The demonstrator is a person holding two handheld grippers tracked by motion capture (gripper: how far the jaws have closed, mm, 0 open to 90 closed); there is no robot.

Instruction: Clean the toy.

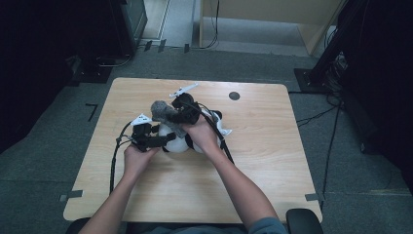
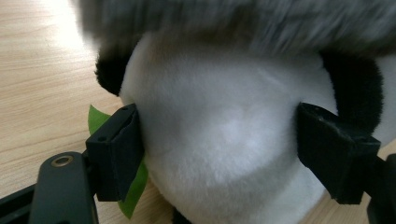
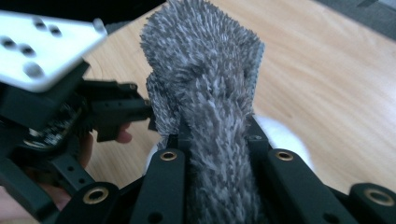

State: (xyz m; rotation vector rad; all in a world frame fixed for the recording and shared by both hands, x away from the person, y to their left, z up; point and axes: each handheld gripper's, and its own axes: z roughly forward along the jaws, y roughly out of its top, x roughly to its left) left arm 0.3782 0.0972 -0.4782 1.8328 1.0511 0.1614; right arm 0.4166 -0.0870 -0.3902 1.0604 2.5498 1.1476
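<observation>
Grey fleece cloth (image 3: 205, 107) hangs limp, pinched in the right gripper (image 3: 217, 154). Near the table's (image 1: 272, 161) middle, the left gripper (image 2: 219, 149) clamps the soft panda (image 2: 219, 126), which likely squashes; its round body looks the best hold.

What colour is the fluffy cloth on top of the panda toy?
Grey, with paler flecks. The fluffy cloth shows best in the right gripper view.

Panda plush toy (image 1: 178, 141): white body, black ears and limbs, a green leaf at its side. Lies on the table at centre frame. Grey shaggy cloth (image 1: 163, 113): bunched, draped over the panda's top, just above centre.
</observation>
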